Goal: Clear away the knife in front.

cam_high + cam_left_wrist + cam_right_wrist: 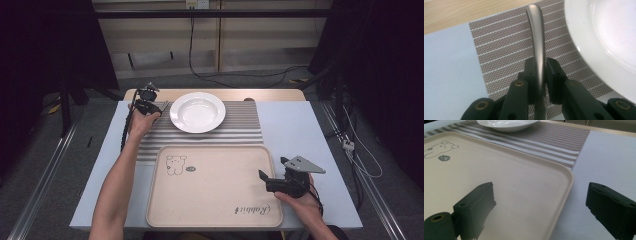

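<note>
Left gripper view has the left gripper (pixel 539 75) clamping a metal utensil handle (pixel 537 37) at nine o'clock of the plate (pixel 604 32); placing it seems underway, release next. Right gripper (pixel 541 207) hangs open over the tray (pixel 529 177).

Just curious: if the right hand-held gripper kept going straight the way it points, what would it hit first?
Probably the white plate: the right hand-held gripper, jaws open, points across the tray's rim and striped mat toward it, though depth is uncertain.

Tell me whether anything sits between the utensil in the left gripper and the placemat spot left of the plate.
Nothing visible does. The left gripper is shut on the metal utensil handle, above bare striped placemat. The plate lies off to one side, apart from the handle.
</note>
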A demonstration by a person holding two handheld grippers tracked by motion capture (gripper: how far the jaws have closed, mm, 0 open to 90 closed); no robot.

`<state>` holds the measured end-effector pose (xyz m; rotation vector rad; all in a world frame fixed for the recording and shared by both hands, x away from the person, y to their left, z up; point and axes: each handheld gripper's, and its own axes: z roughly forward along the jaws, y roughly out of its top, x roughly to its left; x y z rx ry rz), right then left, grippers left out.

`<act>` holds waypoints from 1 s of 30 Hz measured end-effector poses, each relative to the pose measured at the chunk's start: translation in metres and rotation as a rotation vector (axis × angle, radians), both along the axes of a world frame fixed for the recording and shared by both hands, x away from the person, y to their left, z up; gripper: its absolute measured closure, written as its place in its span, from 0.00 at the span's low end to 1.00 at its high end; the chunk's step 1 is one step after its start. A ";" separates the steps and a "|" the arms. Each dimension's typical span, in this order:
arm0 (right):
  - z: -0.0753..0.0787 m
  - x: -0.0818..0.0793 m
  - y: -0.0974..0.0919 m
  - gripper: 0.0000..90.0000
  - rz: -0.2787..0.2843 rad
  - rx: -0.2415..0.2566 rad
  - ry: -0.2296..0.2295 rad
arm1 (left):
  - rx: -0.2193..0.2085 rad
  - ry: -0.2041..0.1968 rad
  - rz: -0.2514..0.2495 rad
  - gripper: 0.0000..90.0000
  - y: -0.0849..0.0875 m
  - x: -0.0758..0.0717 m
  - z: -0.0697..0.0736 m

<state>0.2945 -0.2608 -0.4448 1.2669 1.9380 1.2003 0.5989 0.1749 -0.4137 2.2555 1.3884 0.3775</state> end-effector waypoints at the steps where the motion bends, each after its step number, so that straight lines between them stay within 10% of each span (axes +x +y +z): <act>1: 0.000 0.000 0.000 0.09 -0.001 -0.001 0.000 | -0.002 -0.001 -0.001 0.89 0.000 -0.001 0.001; 30: 0.001 -0.001 0.003 0.09 -0.004 -0.015 -0.010 | 0.001 -0.023 -0.058 0.89 0.010 -0.027 0.026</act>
